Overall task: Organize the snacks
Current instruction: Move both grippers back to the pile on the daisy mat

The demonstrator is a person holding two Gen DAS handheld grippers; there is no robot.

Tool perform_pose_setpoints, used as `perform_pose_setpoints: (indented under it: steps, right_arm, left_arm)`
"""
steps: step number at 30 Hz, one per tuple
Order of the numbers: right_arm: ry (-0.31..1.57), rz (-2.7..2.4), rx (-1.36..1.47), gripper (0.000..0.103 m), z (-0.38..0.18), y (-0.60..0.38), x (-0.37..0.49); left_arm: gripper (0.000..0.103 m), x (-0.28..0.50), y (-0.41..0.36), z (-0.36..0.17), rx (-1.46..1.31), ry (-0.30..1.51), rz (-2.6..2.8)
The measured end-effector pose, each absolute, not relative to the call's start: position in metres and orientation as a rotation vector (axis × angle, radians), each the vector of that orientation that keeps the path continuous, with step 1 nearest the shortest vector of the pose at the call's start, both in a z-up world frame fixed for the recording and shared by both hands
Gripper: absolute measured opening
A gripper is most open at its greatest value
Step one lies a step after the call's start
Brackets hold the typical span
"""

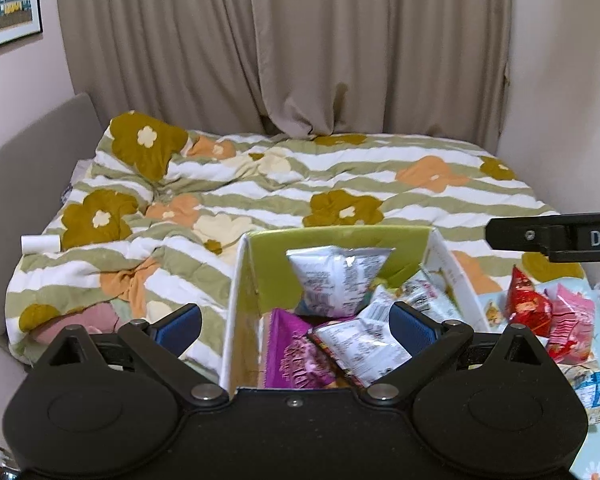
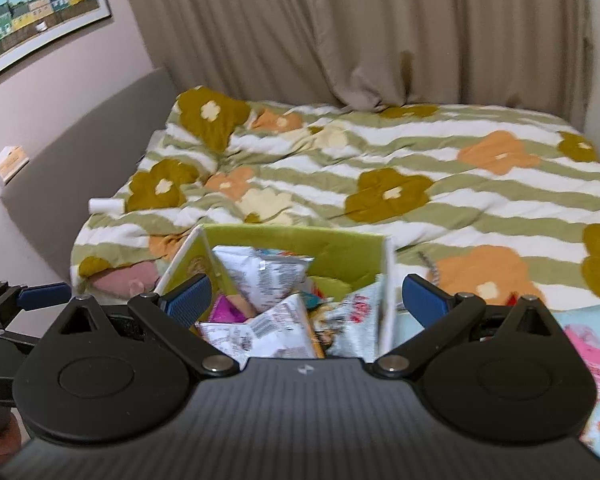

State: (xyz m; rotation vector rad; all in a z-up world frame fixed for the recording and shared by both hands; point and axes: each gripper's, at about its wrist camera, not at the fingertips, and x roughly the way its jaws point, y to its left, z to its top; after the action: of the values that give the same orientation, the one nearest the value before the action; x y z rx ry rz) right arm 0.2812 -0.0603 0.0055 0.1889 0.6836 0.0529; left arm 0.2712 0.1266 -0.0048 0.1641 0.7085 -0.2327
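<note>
Above snack box (image 1: 256,264), both tongs agape

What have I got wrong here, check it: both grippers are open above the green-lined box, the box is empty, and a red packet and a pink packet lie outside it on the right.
The box is not empty. The left wrist view shows it holding several snacks, among them a silver packet and a purple packet. The rest stands: the left gripper and right gripper are open, and the red packet and pink packet lie outside on the right.

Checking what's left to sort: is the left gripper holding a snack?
No, the left gripper is open and empty above the box.
</note>
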Motion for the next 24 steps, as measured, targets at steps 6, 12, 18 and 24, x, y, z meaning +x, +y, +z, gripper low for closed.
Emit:
perform_pose_setpoints:
  steps: [6,12,18,24]
  right_arm:
    - [0.619,-0.005,0.198,0.103,0.019,-0.096,0.246]
    - [0.606,-0.030,0.228,0.103,0.018,-0.148,0.213]
    - [0.645,-0.053,0.216,0.103,0.003,-0.200,0.180]
    - [0.701,-0.064,0.230,0.103,-0.022,-0.245,0.151]
  left_arm:
    - [0.102,0.245,0.100,0.002,0.176,0.677,-0.245]
    - [0.102,0.214,0.058,-0.001,0.178,0.657,-0.238]
    - [0.101,0.179,0.009,-0.013,0.209,0.657,-0.267]
    - [0.101,0.149,-0.039,-0.038,0.246,0.668,-0.307]
